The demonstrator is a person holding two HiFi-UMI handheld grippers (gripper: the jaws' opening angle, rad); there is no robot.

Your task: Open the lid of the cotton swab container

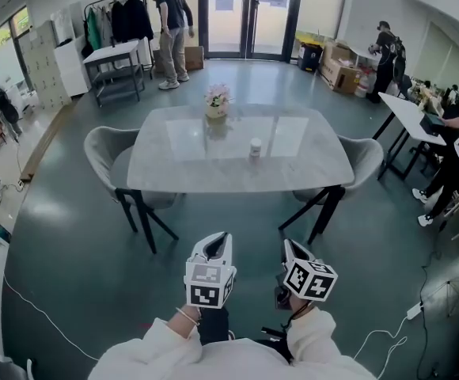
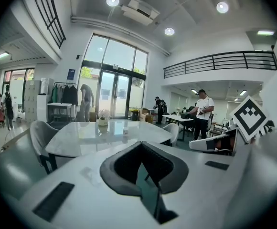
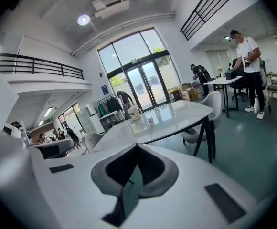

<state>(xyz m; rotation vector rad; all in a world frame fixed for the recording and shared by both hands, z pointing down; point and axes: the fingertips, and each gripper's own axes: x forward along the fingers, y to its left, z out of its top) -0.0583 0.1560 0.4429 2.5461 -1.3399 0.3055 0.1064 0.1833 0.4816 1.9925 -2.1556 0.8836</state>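
A small white cotton swab container (image 1: 255, 147) stands upright with its lid on, right of the middle of the grey marble table (image 1: 182, 169). The left gripper view shows the container (image 2: 125, 132) small and far off, and so does the right gripper view (image 3: 151, 121). Both grippers are held over the floor, well short of the table's near edge. My left gripper (image 1: 218, 237) is shut and holds nothing; its jaws (image 2: 141, 148) meet at one line. My right gripper (image 1: 288, 247) is also shut and empty (image 3: 137, 150). Both point toward the table.
A flower pot (image 1: 217, 103) sits at the table's far side. Grey chairs stand at its left (image 1: 103, 153) and right (image 1: 366, 158). People stand by the glass doors (image 1: 172, 34) and at desks on the right (image 1: 388, 50). A cable (image 1: 43, 315) lies on the floor at the left.
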